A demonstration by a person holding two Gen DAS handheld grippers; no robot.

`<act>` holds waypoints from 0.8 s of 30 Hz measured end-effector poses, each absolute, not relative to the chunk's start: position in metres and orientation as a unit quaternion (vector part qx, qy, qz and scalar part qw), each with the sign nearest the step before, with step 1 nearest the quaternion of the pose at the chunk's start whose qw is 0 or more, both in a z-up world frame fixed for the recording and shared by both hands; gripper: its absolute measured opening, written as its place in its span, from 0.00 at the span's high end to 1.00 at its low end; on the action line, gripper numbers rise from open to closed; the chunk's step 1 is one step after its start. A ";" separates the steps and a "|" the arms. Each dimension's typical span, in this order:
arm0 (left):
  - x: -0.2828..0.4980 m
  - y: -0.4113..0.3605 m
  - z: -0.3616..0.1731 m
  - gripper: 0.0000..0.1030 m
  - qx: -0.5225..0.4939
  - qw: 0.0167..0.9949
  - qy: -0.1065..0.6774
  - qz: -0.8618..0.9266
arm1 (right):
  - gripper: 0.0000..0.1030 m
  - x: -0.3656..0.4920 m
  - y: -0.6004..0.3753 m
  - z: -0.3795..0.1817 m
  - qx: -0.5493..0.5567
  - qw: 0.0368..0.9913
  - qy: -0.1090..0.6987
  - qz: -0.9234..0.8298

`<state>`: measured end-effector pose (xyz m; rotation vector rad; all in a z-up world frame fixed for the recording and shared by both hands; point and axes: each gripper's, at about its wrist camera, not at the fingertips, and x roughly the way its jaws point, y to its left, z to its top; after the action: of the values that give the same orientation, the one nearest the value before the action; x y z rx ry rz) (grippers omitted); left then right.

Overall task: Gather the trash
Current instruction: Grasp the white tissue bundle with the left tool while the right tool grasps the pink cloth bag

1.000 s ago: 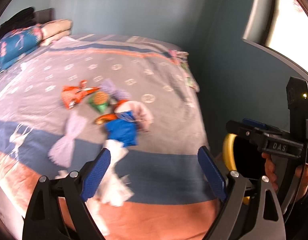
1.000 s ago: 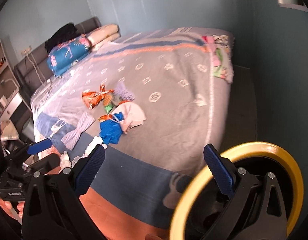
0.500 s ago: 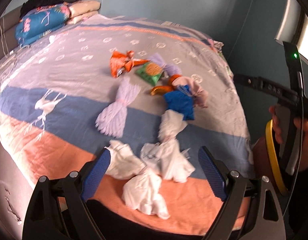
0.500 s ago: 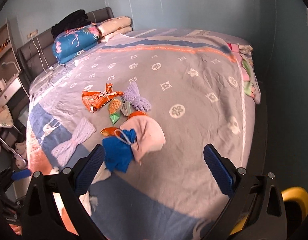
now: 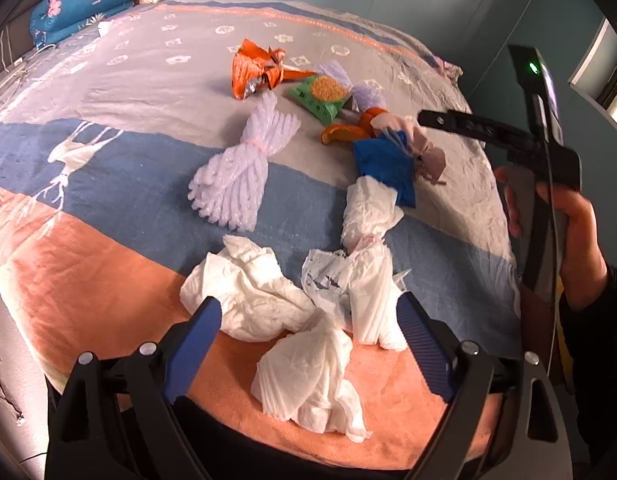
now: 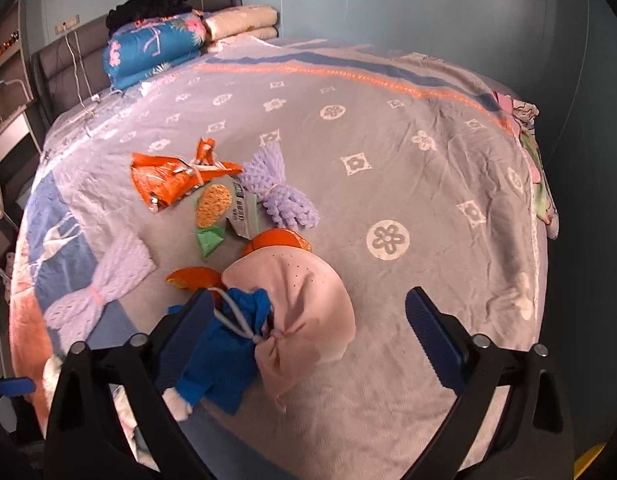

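Below: left gripper (image 5: pixel 308 328), jaws wide and empty, over crumpled white tissues (image 5: pixel 308 320) at bed (image 5: pixel 88 280) near edge; right gripper (image 6: pixel 308 328), jaws closing on nothing yet, astride pink pouch (image 6: pixel 300 312) and blue cloth (image 6: pixel 224 356) mid-bed. Likely fault: loose tissue tearing or slipping free, blanket pinched instead, if closed too low.

Patterned bed (image 5: pixel 120 168) under scattered tissues (image 5: pixel 244 292), wrappers (image 5: pixel 254 68)

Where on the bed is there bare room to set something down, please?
Free: the grey flower-print stretch between the pink pouch and the bed's far edge, and the blanket left of the orange wrapper. Crowded: the near edge with crumpled tissues.
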<state>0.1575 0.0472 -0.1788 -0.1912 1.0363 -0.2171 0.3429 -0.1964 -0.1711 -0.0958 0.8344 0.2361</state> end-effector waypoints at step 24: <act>0.163 0.041 -0.197 0.72 -0.085 0.844 0.515 -0.121 | 0.89 0.370 -0.196 -0.208 -0.022 0.881 0.464 0.095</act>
<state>0.1628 0.0414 -0.1972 -0.1794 1.0867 -0.2545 0.3698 -0.1958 -0.2080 -0.0452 0.9660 0.1981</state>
